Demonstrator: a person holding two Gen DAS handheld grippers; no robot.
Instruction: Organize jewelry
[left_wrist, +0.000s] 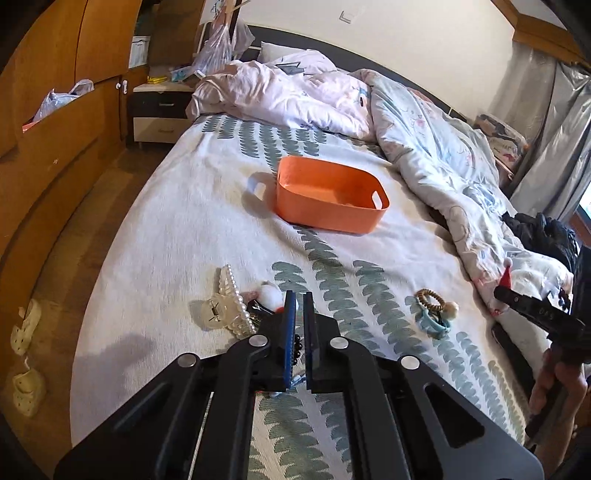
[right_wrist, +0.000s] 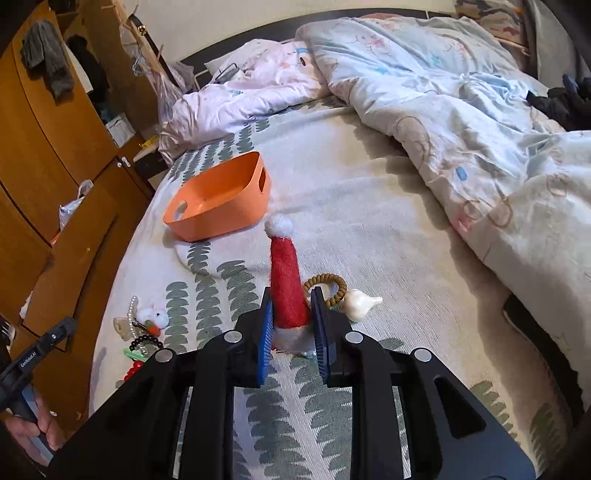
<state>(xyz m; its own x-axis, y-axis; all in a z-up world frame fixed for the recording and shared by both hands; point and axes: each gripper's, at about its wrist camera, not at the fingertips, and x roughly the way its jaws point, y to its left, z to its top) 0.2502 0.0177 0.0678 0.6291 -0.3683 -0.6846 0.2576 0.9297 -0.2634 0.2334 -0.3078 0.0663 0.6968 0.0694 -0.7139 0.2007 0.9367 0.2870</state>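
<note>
My right gripper (right_wrist: 291, 295) is shut on a red felt Santa hat (right_wrist: 286, 273) with a white pom-pom, held above the bed. It shows at the right edge of the left wrist view, right gripper (left_wrist: 500, 291). My left gripper (left_wrist: 299, 293) is shut and raised. Black beads (left_wrist: 296, 347) show in the slit between its pads, and I cannot tell whether they are pinched. The orange basket (left_wrist: 325, 216) (right_wrist: 221, 218) sits further up the bed. A pearl clip (left_wrist: 231, 291), a clear claw clip (left_wrist: 216, 314) and a white pom toy (right_wrist: 153, 317) lie left. A wooden bead ring (left_wrist: 430, 299) lies right.
A crumpled quilt (left_wrist: 424, 147) (right_wrist: 461, 110) covers the right and far side of the bed. Black clothing (left_wrist: 543, 232) lies at the right edge. A wooden wardrobe (right_wrist: 55, 147) and floor with pale slippers (left_wrist: 26, 325) run along the bed's left edge. A blue hair tie (left_wrist: 434, 326) lies by the ring.
</note>
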